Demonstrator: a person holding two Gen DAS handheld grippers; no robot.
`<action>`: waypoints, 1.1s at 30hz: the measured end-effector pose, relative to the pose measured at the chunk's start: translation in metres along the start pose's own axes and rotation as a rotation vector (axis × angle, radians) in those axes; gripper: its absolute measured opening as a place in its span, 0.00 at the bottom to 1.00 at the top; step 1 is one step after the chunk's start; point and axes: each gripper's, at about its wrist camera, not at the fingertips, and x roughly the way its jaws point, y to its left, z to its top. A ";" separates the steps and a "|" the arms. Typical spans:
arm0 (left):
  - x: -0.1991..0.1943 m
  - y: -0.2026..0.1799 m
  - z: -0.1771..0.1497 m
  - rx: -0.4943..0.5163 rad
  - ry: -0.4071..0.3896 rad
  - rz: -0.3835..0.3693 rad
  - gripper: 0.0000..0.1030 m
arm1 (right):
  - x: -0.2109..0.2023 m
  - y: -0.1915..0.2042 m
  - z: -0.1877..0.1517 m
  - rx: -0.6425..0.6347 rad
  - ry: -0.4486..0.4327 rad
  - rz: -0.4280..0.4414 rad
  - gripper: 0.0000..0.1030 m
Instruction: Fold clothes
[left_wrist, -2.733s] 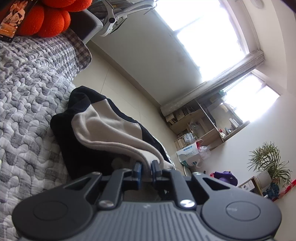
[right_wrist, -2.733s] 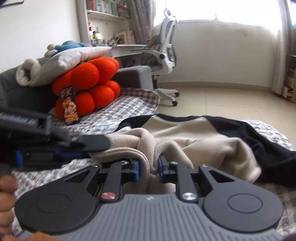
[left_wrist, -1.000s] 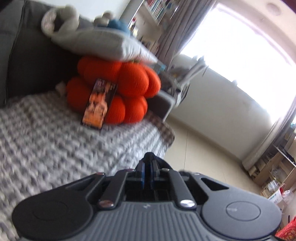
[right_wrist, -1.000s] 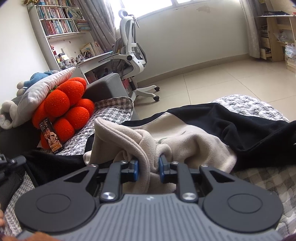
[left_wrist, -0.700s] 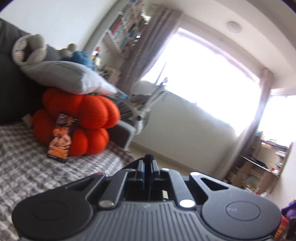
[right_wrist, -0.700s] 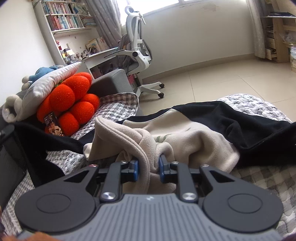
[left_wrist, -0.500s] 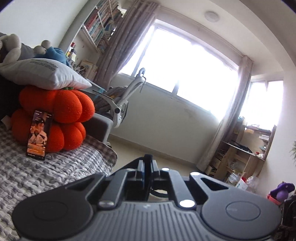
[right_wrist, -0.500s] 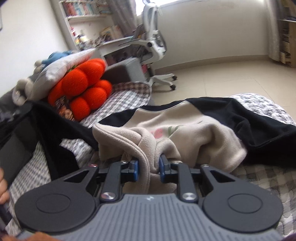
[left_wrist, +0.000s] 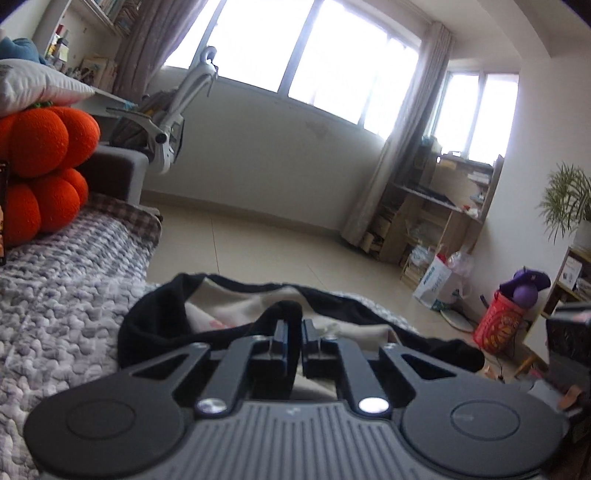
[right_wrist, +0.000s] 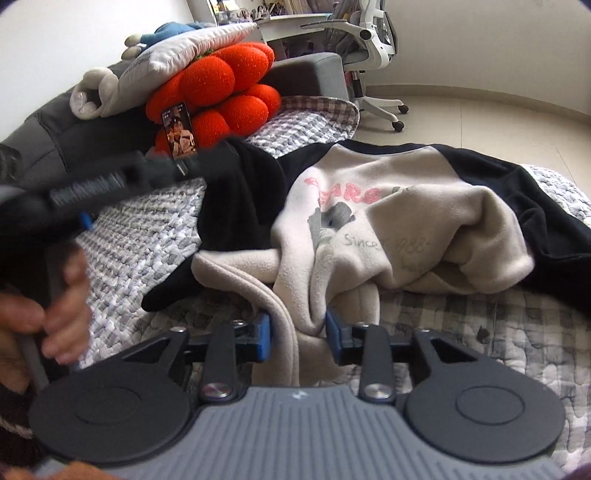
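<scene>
A beige and black fleece sweatshirt (right_wrist: 388, 221) with a pink print lies crumpled on the grey quilted cover (right_wrist: 147, 229). My right gripper (right_wrist: 297, 332) is shut on a thick fold of its beige hem, low over the quilt's front. My left gripper (left_wrist: 293, 328) is shut on a black part of the sweatshirt (left_wrist: 229, 306), which loops over its fingertips. In the right wrist view the left tool's black body (right_wrist: 92, 188) reaches in from the left, a hand (right_wrist: 55, 314) gripping it, and black cloth hangs from its tip.
An orange plush cushion (right_wrist: 221, 85) with a phone (right_wrist: 179, 127) leaning on it and a white pillow (right_wrist: 184, 48) sit at the back left. A white office chair (right_wrist: 369, 48) stands beyond the bed's edge. Shelves (left_wrist: 424, 221) and a red basket (left_wrist: 498, 325) line the far wall.
My left gripper has swung down from facing the room to facing the garment, carrying the black cloth leftwards. The right gripper keeps its hold; the printed front now shows.
</scene>
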 end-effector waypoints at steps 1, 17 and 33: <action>0.006 -0.001 -0.004 0.015 0.030 0.005 0.07 | 0.000 0.000 -0.001 -0.003 0.005 0.005 0.43; -0.021 0.035 0.004 -0.191 0.180 -0.020 0.55 | -0.018 -0.006 0.004 0.036 -0.083 -0.006 0.46; -0.004 0.101 -0.026 -0.462 0.400 0.217 0.32 | -0.004 -0.010 0.006 0.109 -0.086 -0.035 0.46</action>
